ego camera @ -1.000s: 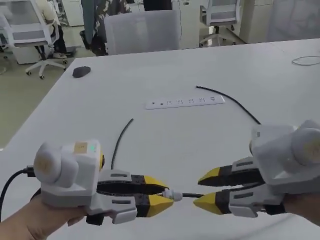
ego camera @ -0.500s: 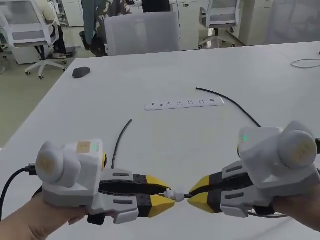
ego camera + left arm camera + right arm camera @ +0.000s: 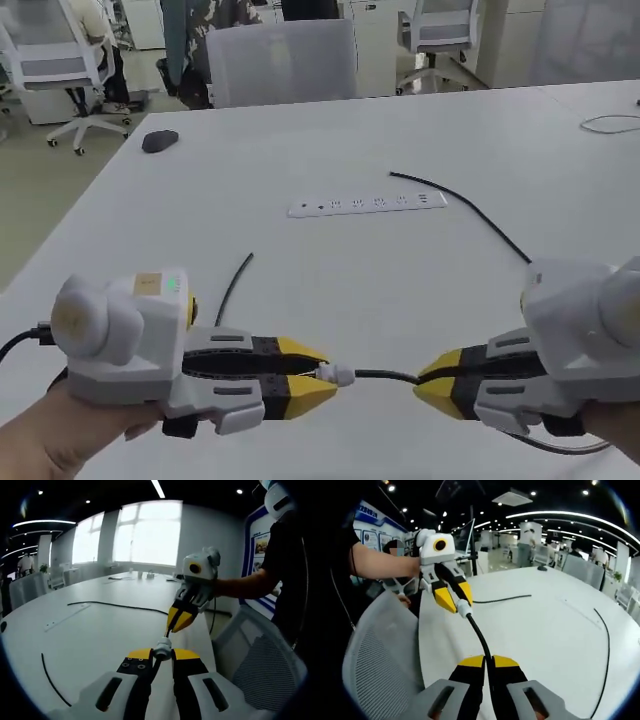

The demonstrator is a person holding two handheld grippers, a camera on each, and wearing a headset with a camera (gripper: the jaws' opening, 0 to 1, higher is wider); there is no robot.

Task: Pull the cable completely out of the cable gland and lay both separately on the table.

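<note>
A small white cable gland (image 3: pixel 336 375) is pinched at the tips of my left gripper (image 3: pixel 325 378), low and left in the head view. A black cable (image 3: pixel 385 376) runs from the gland's end to my right gripper (image 3: pixel 422 381), which is shut on it a short way to the right. The left gripper view has the gland (image 3: pixel 161 648) between my yellow jaws, with the right gripper (image 3: pixel 181 617) just beyond. From the right gripper (image 3: pixel 489 661) the cable (image 3: pixel 479 635) rises to the gland (image 3: pixel 464 610), held by the left gripper (image 3: pixel 449 594). Both hover above the white table (image 3: pixel 330 280).
A white power strip (image 3: pixel 365 204) lies mid-table with a long black cable (image 3: pixel 470 212) behind it. A short black cable piece (image 3: pixel 235 285) lies left of centre. A dark mouse (image 3: pixel 160 141) sits far left, office chairs (image 3: pixel 280 60) stand behind the table, and a thin cable (image 3: pixel 610 122) lies far right.
My right gripper was open, closed in beside the gland and shut on the cable, then drew away to the right. A longer stretch of black cable now shows between the grippers.
</note>
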